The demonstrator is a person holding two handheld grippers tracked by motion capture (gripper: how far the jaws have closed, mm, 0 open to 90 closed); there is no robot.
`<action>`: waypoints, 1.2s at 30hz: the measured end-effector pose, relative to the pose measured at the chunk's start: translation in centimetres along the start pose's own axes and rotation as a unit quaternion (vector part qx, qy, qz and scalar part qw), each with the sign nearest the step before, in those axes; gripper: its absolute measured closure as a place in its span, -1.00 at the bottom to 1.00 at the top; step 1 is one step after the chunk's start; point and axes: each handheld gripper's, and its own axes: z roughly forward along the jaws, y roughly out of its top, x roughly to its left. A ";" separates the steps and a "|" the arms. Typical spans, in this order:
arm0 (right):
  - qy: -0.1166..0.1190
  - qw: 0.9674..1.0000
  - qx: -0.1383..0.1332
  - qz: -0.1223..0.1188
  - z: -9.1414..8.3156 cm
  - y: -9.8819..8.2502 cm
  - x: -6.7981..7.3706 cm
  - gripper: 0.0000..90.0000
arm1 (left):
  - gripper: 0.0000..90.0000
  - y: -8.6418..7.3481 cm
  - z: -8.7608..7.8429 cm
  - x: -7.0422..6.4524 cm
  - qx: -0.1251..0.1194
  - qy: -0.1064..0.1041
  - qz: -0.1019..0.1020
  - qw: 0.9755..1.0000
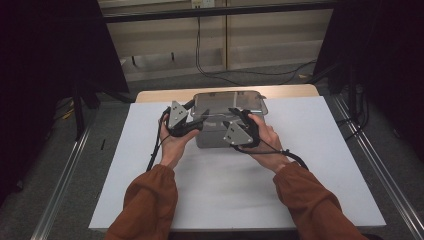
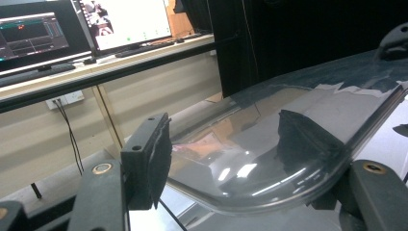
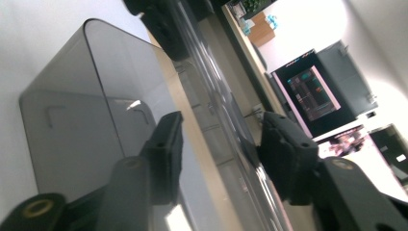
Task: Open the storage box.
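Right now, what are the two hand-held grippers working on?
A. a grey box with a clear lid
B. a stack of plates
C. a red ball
A: both the left hand-held gripper and the right hand-held gripper sit at the clear lid of the grey box.

from above, my table (image 1: 300, 165) sits evenly lit and pale while the room around it sinks into near black, and my sleeves throw only soft shadows. along my left gripper (image 2: 231, 159) the clear lid (image 2: 269, 144) catches white glare spots and a warm reflection, its near edge soft. my right gripper (image 3: 219, 154) looks toward blown-out brightness at the upper right, the close jaws blurred and dark.
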 end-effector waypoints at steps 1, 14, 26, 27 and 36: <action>-0.002 1.000 -0.004 0.013 0.0 -0.2 -0.2 0.04 | -0.18 0.0 0.0 0.0 0.000 0.000 0.000 1.000; 0.010 0.981 -0.022 0.192 -0.4 -2.7 -2.3 -0.50 | -0.16 0.1 -0.1 0.1 0.001 -0.001 -0.003 1.000; 0.035 0.955 -0.004 0.295 -0.4 -5.1 -3.9 -0.59 | -0.16 0.2 -0.2 0.4 0.004 -0.001 -0.009 1.000; 0.038 0.952 -0.006 0.303 -0.4 -5.3 -4.0 -0.60 | -0.17 0.2 -0.2 0.3 0.004 -0.001 -0.010 1.000; 0.051 0.936 -0.013 0.348 -0.3 -6.6 -4.8 -0.65 | -0.18 0.3 -0.2 0.4 0.007 -0.001 -0.008 1.000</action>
